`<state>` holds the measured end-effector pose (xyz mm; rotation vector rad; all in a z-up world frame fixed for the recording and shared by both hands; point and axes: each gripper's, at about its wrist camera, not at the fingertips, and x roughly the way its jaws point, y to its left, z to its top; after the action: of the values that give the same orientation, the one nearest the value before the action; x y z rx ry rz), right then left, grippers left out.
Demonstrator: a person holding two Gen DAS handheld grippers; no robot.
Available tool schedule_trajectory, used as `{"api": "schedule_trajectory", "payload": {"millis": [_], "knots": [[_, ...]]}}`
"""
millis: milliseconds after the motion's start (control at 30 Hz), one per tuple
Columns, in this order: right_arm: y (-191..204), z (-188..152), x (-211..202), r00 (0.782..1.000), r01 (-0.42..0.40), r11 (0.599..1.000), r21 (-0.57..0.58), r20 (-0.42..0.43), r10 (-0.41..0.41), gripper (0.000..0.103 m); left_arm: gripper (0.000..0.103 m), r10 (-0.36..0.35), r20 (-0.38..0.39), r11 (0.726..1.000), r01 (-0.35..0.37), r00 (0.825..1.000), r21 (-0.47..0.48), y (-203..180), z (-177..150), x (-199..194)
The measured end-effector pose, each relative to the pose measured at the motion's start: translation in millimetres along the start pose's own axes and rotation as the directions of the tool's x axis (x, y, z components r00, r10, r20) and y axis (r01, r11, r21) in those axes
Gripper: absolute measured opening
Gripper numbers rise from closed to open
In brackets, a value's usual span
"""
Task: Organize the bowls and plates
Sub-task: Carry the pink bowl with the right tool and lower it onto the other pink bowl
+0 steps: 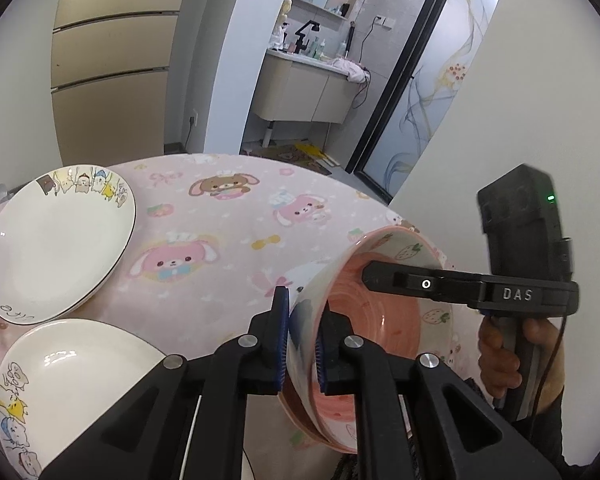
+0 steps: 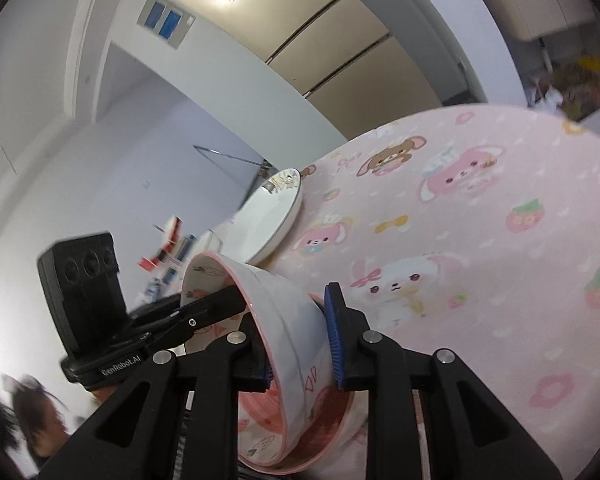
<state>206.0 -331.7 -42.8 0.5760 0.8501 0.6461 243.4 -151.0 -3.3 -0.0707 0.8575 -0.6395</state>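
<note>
A pink bowl [image 1: 380,320] with strawberry prints hangs tilted over the near edge of the table. My left gripper [image 1: 302,344] is shut on its rim, one blue pad outside and one inside. My right gripper [image 1: 374,276] reaches in from the right, one finger inside the bowl. In the right wrist view the bowl's wall [image 2: 288,320] sits pinched between the right gripper's [image 2: 300,356] pads, with the left gripper [image 2: 228,300] at the far rim. A second bowl [image 2: 300,440] of the same pattern shows just beneath. Two white cartoon-rimmed plates [image 1: 60,240] [image 1: 72,380] lie at the left.
A pink cartoon-animal cloth [image 1: 220,240] covers the round table [image 2: 460,220]. One plate [image 2: 272,216] shows at its far edge in the right wrist view. A hand [image 1: 500,360] holds the right gripper's handle. A person's head [image 2: 40,412] is at lower left.
</note>
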Motion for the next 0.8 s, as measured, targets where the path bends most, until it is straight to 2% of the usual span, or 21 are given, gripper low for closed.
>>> {"api": "schedule_trajectory", "payload": {"millis": [267, 333, 500, 600, 700, 800], "knots": [[22.1, -1.6, -0.6, 0.990, 0.139, 0.978, -0.156, 0.018, -0.138, 0.024, 0.012, -0.014, -0.031, 1.000, 0.014, 0.999, -0.004, 0.0, -2.7, 3.3], [29.6, -2.0, -2.4, 0.988, 0.152, 0.968, -0.199, 0.046, -0.145, 0.027, 0.012, -0.016, -0.034, 1.000, 0.016, 0.999, -0.008, 0.3, -2.6, 4.0], [42.5, -4.3, -6.7, 0.980, 0.194, 0.940, -0.282, 0.098, -0.173, 0.025, 0.011, -0.023, -0.041, 0.999, 0.022, 0.999, -0.024, 1.9, -3.9, 5.5], [39.7, -3.9, -9.1, 0.985, 0.164, 0.946, -0.280, 0.094, -0.143, 0.021, 0.011, -0.011, -0.035, 1.000, 0.010, 0.999, -0.028, 3.6, -4.4, 4.9], [23.1, -1.2, -4.6, 0.995, 0.097, 0.976, -0.195, 0.043, -0.090, 0.017, 0.012, 0.014, -0.027, 1.000, -0.014, 1.000, -0.011, 2.6, -5.1, 5.4], [14.0, -1.1, 0.2, 0.996, 0.086, 0.984, -0.153, 0.018, -0.085, 0.017, 0.011, 0.020, -0.019, 1.000, -0.020, 1.000, 0.005, -0.5, -5.9, 4.6]]}}
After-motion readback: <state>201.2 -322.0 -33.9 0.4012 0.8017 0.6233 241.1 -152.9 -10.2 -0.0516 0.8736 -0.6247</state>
